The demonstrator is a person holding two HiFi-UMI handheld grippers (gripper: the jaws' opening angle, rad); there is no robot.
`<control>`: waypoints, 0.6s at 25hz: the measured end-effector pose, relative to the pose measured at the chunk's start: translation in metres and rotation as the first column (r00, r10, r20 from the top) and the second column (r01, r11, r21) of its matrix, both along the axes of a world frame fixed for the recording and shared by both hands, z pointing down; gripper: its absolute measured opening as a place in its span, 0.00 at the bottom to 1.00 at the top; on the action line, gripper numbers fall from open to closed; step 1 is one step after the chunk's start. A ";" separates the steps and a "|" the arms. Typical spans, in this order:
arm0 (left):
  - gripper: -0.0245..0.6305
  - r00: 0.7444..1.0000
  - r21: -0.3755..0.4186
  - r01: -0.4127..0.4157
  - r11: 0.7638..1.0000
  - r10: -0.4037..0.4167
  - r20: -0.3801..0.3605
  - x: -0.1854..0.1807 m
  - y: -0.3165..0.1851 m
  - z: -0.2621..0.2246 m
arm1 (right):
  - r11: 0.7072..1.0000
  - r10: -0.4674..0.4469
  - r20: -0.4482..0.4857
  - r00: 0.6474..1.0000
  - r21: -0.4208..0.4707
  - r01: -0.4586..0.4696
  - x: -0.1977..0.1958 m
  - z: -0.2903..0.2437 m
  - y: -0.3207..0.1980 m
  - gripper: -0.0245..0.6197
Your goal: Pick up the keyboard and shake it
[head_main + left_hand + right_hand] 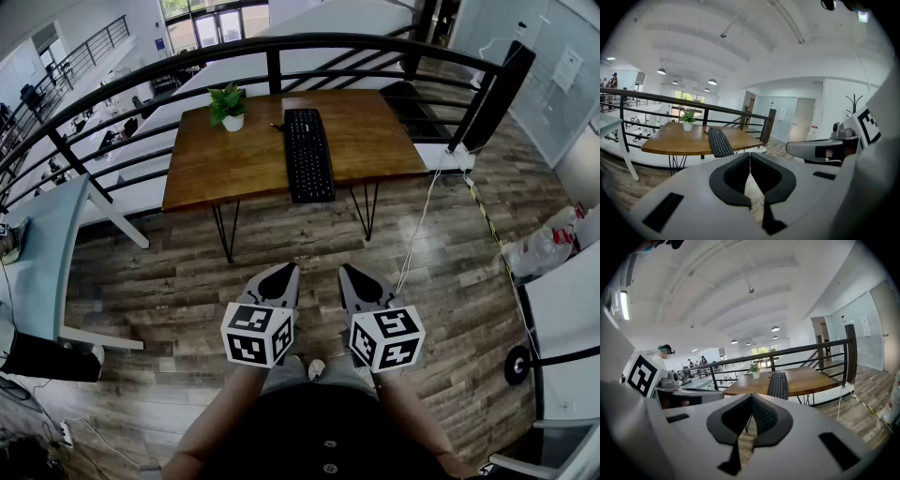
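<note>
A black keyboard (307,154) lies lengthwise on the wooden table (206,169), its near end at the front edge. It also shows as the keyboard (720,141) in the left gripper view and the keyboard (778,384) in the right gripper view. My left gripper (280,272) and right gripper (350,272) hang side by side over the floor, well short of the table. Both are shut with nothing between the jaws, as the left gripper (750,154) and right gripper (751,397) views show.
A small potted plant (228,105) stands at the table's far left. A black railing (281,47) runs behind the table. A pale desk (37,253) is at the left, a white bag (548,242) and cables at the right. Wood-plank floor lies between me and the table.
</note>
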State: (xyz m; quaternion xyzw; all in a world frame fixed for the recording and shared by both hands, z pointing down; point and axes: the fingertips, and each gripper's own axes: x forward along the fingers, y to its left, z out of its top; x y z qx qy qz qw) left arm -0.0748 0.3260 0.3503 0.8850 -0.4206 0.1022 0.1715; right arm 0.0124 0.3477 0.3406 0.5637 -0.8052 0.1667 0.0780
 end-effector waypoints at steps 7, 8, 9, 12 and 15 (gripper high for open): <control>0.07 0.999 0.000 0.013 1.000 -0.013 0.047 0.001 -0.003 0.010 | 1.000 0.015 -0.023 1.000 -0.013 -0.015 0.009 0.006 -0.002 0.08; 0.07 0.999 0.000 0.014 1.000 -0.014 0.052 0.002 -0.003 0.011 | 1.000 0.016 -0.024 1.000 -0.014 -0.016 0.010 0.007 -0.003 0.08; 0.07 0.998 -0.001 0.014 1.000 -0.014 0.055 0.003 -0.003 0.012 | 1.000 0.017 -0.018 1.000 -0.014 -0.017 0.012 0.007 -0.003 0.08; 0.07 0.998 0.001 0.007 1.000 -0.008 0.057 0.005 -0.003 0.013 | 1.000 0.006 0.036 0.999 -0.006 -0.006 0.013 0.006 -0.003 0.08; 0.07 0.998 0.008 0.013 1.000 -0.014 0.065 0.006 -0.005 0.013 | 1.000 -0.015 0.054 0.998 -0.005 0.015 0.016 0.006 -0.003 0.08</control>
